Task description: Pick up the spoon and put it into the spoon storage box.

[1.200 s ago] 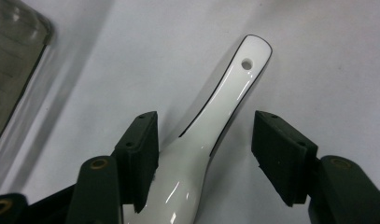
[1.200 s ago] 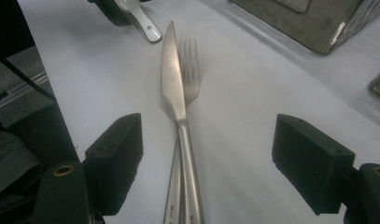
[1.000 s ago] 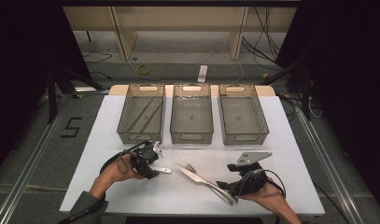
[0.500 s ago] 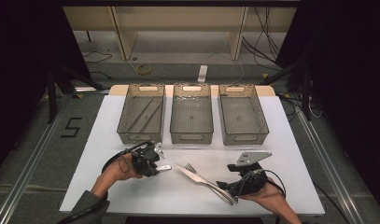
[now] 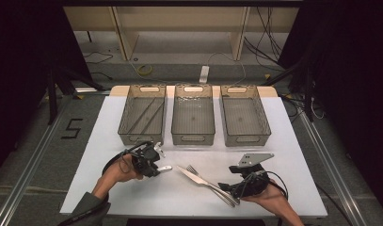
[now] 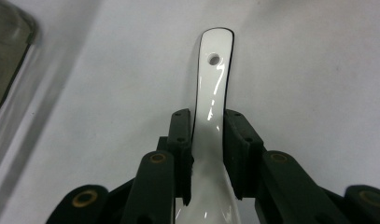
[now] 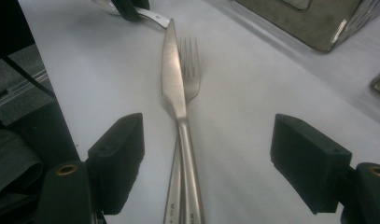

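Between the pads of the left hand-held gripper (image 6: 207, 154), a white spoon (image 6: 211, 116), its handle pointing away past the fingertips; jaws just closing, now pressing on it. Best to keep the squeeze firm and lift straight up, since glossy ceramic probably slips easily. Ahead of the right hand-held gripper (image 7: 208, 154), jaws wide apart and holding nothing, a knife (image 7: 176, 88) lying over a fork (image 7: 191, 60) on the white surface (image 5: 292, 141). Beyond both, three mesh baskets (image 5: 193, 117) in a row; farther off, dark room, cables on floor.
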`<state>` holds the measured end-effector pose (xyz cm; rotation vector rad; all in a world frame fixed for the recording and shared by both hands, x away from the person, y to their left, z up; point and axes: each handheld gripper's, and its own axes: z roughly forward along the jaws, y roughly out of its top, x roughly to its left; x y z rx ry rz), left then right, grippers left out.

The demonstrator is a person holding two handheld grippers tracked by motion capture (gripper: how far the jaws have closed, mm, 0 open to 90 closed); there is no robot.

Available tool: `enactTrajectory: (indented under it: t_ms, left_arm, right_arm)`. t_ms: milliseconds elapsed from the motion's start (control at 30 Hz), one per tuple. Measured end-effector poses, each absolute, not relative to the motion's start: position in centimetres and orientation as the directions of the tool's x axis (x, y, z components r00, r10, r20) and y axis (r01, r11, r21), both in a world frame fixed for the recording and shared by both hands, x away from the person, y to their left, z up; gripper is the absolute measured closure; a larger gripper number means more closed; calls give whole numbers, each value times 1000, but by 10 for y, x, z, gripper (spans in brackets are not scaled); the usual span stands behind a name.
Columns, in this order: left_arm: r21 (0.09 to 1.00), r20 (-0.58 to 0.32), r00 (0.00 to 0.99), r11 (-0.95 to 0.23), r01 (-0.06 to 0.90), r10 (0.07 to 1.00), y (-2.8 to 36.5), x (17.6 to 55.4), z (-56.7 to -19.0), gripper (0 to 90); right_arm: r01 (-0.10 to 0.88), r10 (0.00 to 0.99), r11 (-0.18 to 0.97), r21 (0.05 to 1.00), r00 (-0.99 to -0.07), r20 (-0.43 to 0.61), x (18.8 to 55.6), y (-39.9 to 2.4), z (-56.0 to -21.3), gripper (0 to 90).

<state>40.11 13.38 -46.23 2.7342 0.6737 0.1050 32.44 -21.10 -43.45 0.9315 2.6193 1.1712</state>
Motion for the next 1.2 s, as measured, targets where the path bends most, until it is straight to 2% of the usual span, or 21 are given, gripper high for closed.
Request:
enactTrajectory:
  t_ms: [133, 167, 200, 300, 567, 700, 1200]
  left_arm:
    - [348, 1, 866, -812, 468, 500, 137, 403, -459, 755]
    - [367, 31, 851, -798, 478, 524, 139, 405, -455, 801]
    - [358, 12, 838, -785, 506, 546, 140, 407, -453, 855]
    - [362, -28, 844, -782, 507, 535, 145, 409, -457, 854]
    - [342, 8, 840, -791, 508, 543, 140, 406, -456, 856]
    - [356, -6, 820, -765, 537, 573, 142, 407, -454, 857]
    - [546, -115, 764, -602, 583, 635, 161, 408, -410, 857]
  right_arm:
    - [488, 584, 508, 710, -801, 132, 324, -212, -434, 269]
    - [491, 585, 506, 709, -799, 136, 324, -212, -434, 270]
    - [491, 586, 503, 711, -799, 136, 325, -213, -434, 274]
    - [494, 587, 504, 709, -798, 139, 325, -213, -434, 275]
    - [488, 584, 508, 710, -801, 134, 325, -212, -434, 275]
    - [492, 585, 509, 706, -800, 136, 325, -212, -434, 275]
    - [495, 592, 500, 710, -794, 137, 326, -214, -434, 275]
